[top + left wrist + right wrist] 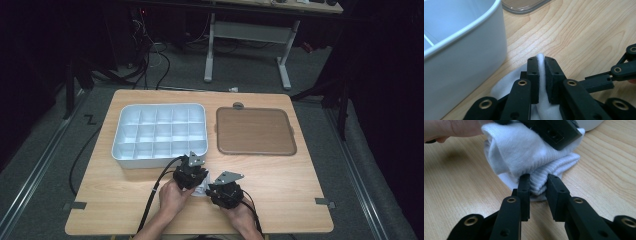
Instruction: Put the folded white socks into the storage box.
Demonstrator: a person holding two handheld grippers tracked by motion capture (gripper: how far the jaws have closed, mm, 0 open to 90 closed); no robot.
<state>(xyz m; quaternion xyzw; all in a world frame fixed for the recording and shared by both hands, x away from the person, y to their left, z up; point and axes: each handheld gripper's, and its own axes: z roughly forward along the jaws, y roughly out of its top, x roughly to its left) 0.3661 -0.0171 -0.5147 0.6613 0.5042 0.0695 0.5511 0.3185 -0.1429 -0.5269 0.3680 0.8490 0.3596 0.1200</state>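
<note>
**Sock pinched from both sides, near front edge of bench**

Sock [529, 162] on bench [280, 180], just off tray [160, 131] front right corner. Left gripper [542, 67] clamped on a fold. Right gripper [537, 185] gripping the ribbed cuff end, opposite side. Tray nearest left gripper, behind sock.

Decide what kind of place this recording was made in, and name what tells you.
Probably a lab or workshop: a bare wooden table holding a white compartment tray and a brown lid, loose cables on grey floor, another desk behind.
</note>
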